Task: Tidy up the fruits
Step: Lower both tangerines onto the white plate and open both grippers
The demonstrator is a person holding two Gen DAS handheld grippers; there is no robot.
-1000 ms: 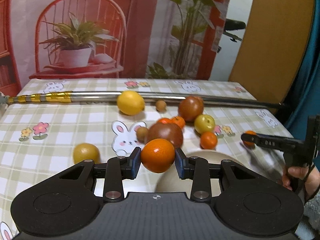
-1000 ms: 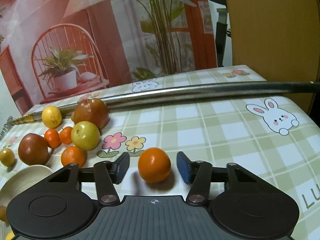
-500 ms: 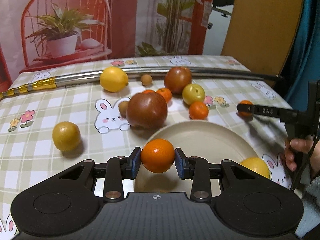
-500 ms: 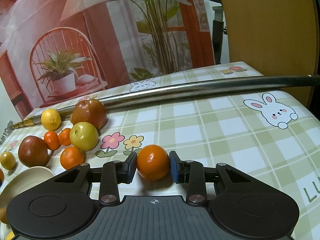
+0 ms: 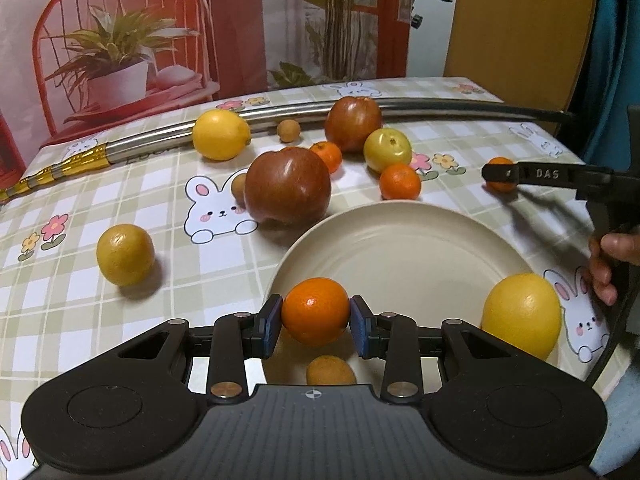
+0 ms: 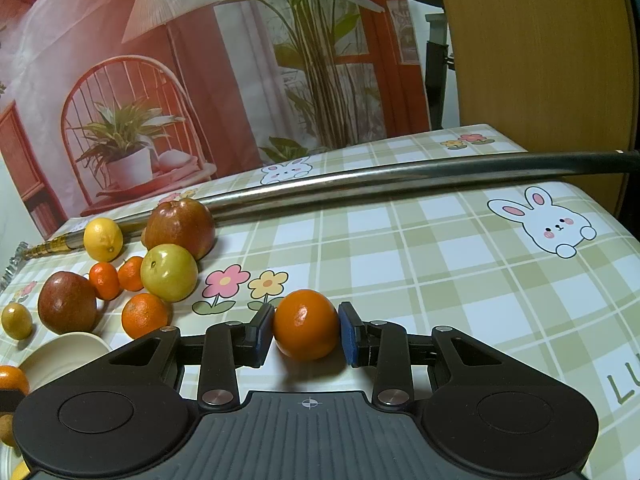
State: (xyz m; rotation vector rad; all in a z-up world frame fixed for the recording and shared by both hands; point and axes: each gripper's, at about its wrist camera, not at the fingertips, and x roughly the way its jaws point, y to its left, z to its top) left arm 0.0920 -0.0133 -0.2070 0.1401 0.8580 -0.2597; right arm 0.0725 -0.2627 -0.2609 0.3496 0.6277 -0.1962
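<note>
My left gripper (image 5: 315, 322) is shut on an orange tangerine (image 5: 315, 310), held just above the near part of a cream plate (image 5: 400, 240). On that plate lie a yellow lemon (image 5: 522, 314) at the right and a small brown fruit (image 5: 330, 370) under the tangerine. My right gripper (image 6: 306, 330) is shut on another tangerine (image 6: 306, 324), which rests on the checked tablecloth; the same gripper (image 5: 500, 174) shows at the right of the left wrist view. Loose fruit lies beyond the plate: a dark red apple (image 5: 287, 186), a second apple (image 5: 353, 123), a green-yellow fruit (image 5: 387, 150), small tangerines (image 5: 400, 181).
A long metal sword (image 5: 280, 114) lies across the far side of the table. A lemon (image 5: 220, 134) and a yellow fruit (image 5: 125, 254) sit to the left. A person's fingers (image 5: 608, 268) hold the right tool. A wooden board (image 6: 532, 52) stands behind the table's right edge.
My left gripper came down and forward over the plate with its tangerine. My right gripper's jaws closed on the tangerine that sat between them on the cloth.
</note>
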